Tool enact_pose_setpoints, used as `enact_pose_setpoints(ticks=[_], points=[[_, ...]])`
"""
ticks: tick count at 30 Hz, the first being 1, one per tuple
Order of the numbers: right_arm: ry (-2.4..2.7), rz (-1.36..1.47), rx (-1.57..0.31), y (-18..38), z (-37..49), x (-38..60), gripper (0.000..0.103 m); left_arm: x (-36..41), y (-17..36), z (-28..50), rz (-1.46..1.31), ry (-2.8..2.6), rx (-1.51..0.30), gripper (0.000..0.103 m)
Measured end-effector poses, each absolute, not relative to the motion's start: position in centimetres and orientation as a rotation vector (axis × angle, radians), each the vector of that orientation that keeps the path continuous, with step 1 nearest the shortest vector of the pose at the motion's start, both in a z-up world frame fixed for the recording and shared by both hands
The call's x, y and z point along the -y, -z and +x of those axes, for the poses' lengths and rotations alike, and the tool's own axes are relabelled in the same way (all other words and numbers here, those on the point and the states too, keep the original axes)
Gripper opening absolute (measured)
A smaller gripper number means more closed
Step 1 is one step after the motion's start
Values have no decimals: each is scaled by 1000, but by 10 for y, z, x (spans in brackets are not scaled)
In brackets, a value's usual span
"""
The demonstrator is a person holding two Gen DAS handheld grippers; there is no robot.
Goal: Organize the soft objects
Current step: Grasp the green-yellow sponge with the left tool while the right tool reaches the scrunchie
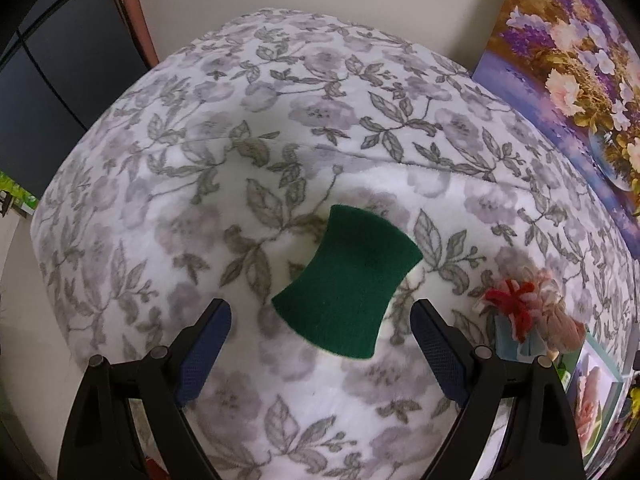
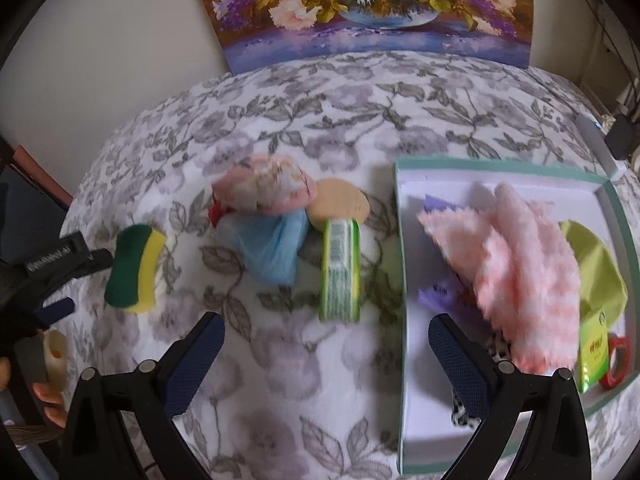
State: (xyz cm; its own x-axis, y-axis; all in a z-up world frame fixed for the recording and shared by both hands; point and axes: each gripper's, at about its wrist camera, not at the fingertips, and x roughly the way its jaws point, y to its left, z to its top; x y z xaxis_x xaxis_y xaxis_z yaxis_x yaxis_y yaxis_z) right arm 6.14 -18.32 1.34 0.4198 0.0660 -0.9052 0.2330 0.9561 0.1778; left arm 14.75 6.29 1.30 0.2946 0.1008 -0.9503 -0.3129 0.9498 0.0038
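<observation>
A green and yellow sponge [image 1: 349,282] lies green side up on the floral cloth; it also shows in the right wrist view [image 2: 135,268]. My left gripper [image 1: 320,312] is open just in front of it, one finger on each side, not touching. In the right wrist view the left gripper [image 2: 76,276] sits beside the sponge. My right gripper [image 2: 326,330] is open and empty above the cloth. A pink and blue cloth bundle [image 2: 268,216], a round beige pad [image 2: 340,202] and a green packet [image 2: 340,270] lie ahead of it.
A white box with a teal rim [image 2: 404,320] at the right holds a fluffy pink cloth [image 2: 516,264], a lime cloth [image 2: 596,268], purple fabric and a red tape roll. A flower painting [image 2: 372,8] leans on the wall behind. A dark cabinet [image 1: 60,80] stands at left.
</observation>
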Motion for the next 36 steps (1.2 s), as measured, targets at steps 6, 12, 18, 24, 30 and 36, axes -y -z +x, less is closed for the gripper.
enact_pose_setpoints(ticks=[6,12,18,24,30,36], points=[[85,321,-1104,-16,86,184,103,-63,-1,162,-193,-236,-1262,91],[64,319,-1080,-15,108,180,103,-54,14,175,-147,-203,-1287,91],[78,333,-1075,-8,122,183,103,-44,28,182,-103,-180,-1309,91],[86,363,-1060,-4,130,190,97,-43,38,187,-91,-191,-1305,91],[75,354,-1061,-1,136,187,66,-44,44,187,-69,-214,-1302,80],[67,369,-1063,1,135,189,24,-46,47,190,-70,-201,-1288,73]])
